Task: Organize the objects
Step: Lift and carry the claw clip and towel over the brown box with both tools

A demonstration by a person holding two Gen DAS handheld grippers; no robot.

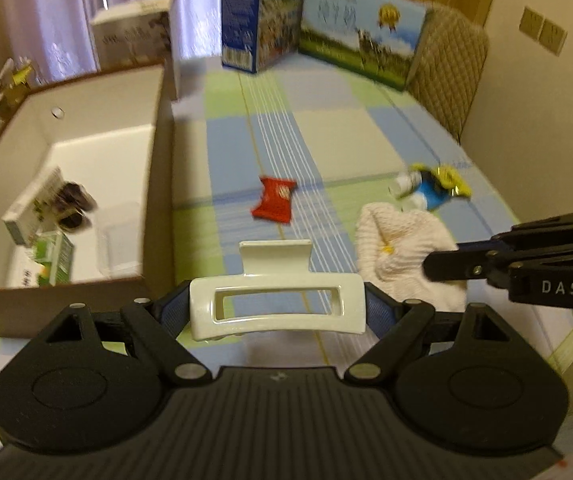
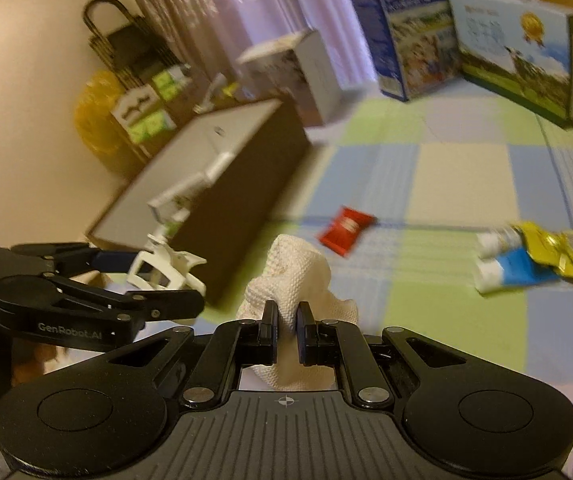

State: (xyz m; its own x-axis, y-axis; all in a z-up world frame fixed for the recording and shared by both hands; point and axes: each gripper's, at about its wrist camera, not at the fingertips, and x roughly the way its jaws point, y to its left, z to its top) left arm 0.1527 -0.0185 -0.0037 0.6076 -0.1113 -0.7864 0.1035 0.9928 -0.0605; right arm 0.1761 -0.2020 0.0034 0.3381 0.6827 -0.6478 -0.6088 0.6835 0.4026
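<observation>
The white hair claw clip (image 1: 276, 306) was held crosswise between the widely spread fingers of the left gripper (image 1: 277, 312), its long axis running from one blue pad to the other, so that the grip was taken on its two ends. From these fingers the open cardboard box (image 1: 158, 184) lay toward ten o'clock, just beside the left hand and nearer to it than to the right; a short swing that way was judged to be what the coming move would turn on. Small cartons and a dark item were already seen inside the box, against its pale inner walls.

The right gripper (image 2: 286, 334) was shut tight on a white cloth (image 2: 294, 280), a soft, knitted, waffle-textured piece that was bunched and raised above the fingers in a loose peak. In the left wrist view this gripper was seen at three o'clock, with the cloth draped beneath it.

On the checked tablecloth (image 1: 366, 128) of blue, green and cream, a glossy red wrapper (image 1: 274, 199) was left at twelve o'clock from the clip, and a crinkled blue and yellow packet (image 1: 432, 186) toward two o'clock. The clip was hard, smooth and glossy, with a rectangular cut-out, and was judged likely to slip if the grip were eased early. Motion blur was noted in both views.
</observation>
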